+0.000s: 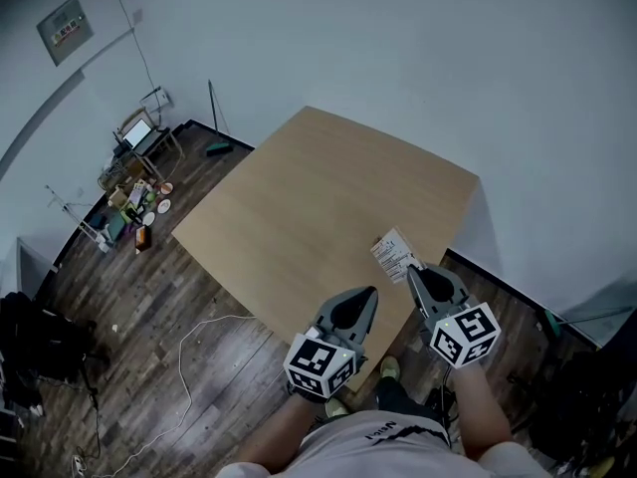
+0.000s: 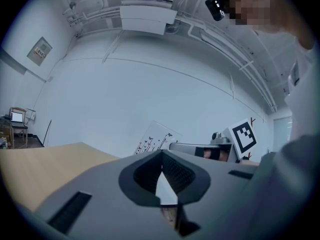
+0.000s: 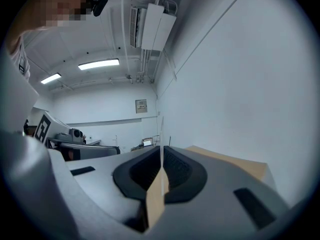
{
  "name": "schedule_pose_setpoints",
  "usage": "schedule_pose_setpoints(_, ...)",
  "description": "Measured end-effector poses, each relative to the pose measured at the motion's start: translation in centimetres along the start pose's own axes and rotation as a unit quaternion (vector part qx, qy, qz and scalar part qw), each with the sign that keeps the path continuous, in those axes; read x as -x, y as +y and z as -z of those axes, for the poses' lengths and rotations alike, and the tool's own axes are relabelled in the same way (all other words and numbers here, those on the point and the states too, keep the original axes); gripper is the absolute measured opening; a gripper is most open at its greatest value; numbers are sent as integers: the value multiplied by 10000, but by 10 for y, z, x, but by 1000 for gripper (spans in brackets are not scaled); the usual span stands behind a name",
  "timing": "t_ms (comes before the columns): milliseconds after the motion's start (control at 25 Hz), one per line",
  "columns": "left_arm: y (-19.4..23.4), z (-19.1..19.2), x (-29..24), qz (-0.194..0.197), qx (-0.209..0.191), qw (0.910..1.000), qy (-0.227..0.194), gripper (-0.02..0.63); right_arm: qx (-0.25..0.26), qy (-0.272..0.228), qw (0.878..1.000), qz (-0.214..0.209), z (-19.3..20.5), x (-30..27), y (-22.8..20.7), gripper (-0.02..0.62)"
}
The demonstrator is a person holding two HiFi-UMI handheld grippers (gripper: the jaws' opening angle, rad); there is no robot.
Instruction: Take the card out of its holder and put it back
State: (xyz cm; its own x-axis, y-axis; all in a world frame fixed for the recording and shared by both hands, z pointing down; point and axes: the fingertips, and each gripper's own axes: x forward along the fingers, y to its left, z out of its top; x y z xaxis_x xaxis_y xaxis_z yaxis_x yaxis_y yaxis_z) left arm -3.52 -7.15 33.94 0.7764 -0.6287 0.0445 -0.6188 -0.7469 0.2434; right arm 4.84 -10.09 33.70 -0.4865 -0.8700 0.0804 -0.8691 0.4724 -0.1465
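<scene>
A white printed card [image 1: 394, 254] stands up from my right gripper [image 1: 410, 271], which is shut on its lower edge above the near right part of the wooden table [image 1: 318, 187]. In the right gripper view the card [image 3: 161, 129] shows edge-on as a thin line rising out of the closed jaws of the right gripper [image 3: 161, 150]. My left gripper [image 1: 370, 293] hovers just left of it, shut, with nothing seen in it. From the left gripper [image 2: 161, 155] the card [image 2: 156, 138] appears beyond the tips. I cannot pick out a separate holder.
The table's near edge [image 1: 261, 319] runs just under both grippers. A white cable [image 1: 184, 352] lies on the dark wood floor, and a small desk with clutter [image 1: 134, 182] stands far left. Dark bags [image 1: 35, 342] sit at the left edge. White walls enclose the table's far sides.
</scene>
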Motion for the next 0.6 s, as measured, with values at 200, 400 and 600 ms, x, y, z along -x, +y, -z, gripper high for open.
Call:
schedule_pose_setpoints(200, -7, -7, 9, 78, -45, 10000, -28, 12, 28, 6, 10000, 23, -6, 7, 10, 26)
schedule_pose_setpoints(400, -11, -12, 12, 120, -71, 9999, -47, 12, 2, 3, 10000, 76, -15, 13, 12, 26)
schedule_pose_setpoints(600, -10, -14, 14, 126, -72, 9999, -61, 12, 31, -35, 9999, 97, -16, 15, 13, 26)
